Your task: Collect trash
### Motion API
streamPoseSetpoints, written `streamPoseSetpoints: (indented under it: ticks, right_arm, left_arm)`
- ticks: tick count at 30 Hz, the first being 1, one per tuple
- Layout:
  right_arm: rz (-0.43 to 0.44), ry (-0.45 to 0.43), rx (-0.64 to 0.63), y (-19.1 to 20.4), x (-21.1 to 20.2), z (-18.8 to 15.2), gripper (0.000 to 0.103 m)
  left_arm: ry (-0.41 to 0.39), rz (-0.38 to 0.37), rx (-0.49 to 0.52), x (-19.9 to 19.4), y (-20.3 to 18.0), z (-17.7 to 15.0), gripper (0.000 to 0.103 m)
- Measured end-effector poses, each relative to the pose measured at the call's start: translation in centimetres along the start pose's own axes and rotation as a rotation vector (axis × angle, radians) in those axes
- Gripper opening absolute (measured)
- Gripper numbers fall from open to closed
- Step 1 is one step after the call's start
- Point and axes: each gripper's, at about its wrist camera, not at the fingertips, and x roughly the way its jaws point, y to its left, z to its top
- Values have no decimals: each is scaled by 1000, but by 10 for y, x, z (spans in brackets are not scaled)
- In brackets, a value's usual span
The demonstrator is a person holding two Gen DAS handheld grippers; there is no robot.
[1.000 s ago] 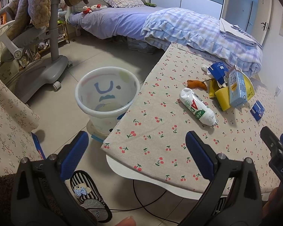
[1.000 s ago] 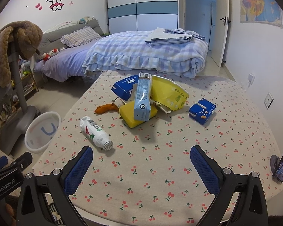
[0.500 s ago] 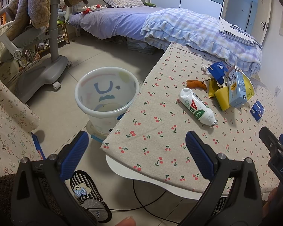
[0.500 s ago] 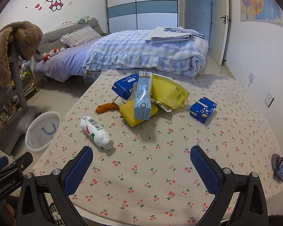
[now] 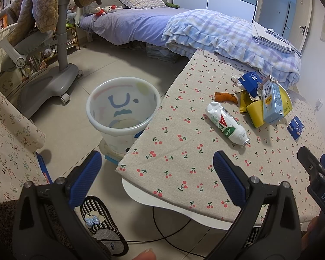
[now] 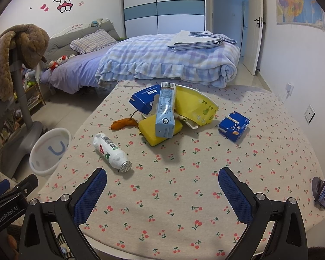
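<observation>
**A:** On the table [image 6: 260, 151], under its cherry-print cloth, where does your trash lie?

**B:** Your bottle [image 6: 112, 152] lies on its side nearest you, foil mouth towards the near edge, apart from the rest. Beyond it sits a heap: a pale blue carton [image 6: 165, 112] leans across a yellow sponge [image 6: 153, 133], with a yellow bowl [image 6: 195, 106] tipped on its side behind and a blue box [image 6: 144, 99] at the heap's far left. An orange peel [image 6: 122, 123] lies just left of the sponge. A small blue box [image 6: 234, 125] sits alone to the right, well apart from the heap.

**A:** And the bin?

**B:** Your bin [image 5: 122, 110] stands on the floor, close against the table's left corner. It looks empty, though its translucent wall makes that hard to judge.

**A:** How do your tongs stand?

**B:** Your left gripper [image 5: 157, 173] is spread wide and holds nothing; it hangs off the table's near corner, one finger over the floor by the bin, the other over the cloth. Your right gripper [image 6: 162, 189] is likewise spread wide and empty, above the near part of the cloth, short of the bottle.

**A:** Anything else near you?

**B:** A striped slipper [image 5: 101, 225] and a black cable [image 5: 173, 234] lie on the floor under the table's edge.
</observation>
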Motion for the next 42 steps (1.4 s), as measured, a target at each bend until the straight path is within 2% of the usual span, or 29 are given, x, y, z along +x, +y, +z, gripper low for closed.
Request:
streamPoseSetpoints:
  ticks: [20,22,29,32,37,42]
  right_arm:
    - [-1,19,16,-5,1,1,103]
    - [23,42,43,-15,0,10,103]
    - [-2,115,40,-55,1,53,103]
    - [14,167,30,-69,13,69,103]
    - [3,238,23,-89,40,87,103]
    - [45,304,58,-113,77,98,103]
  left_arm:
    - [4,-29,2,-4,-1,3,102]
    - [9,-52,11,-4,-1,8,102]
    - [23,-175,106,-6,-20,39,102]
    - [97,-252,127,10,-36,53,102]
    - [249,-320,153,50,-62,62,99]
    - [308,-345,114,85,-72,68,94]
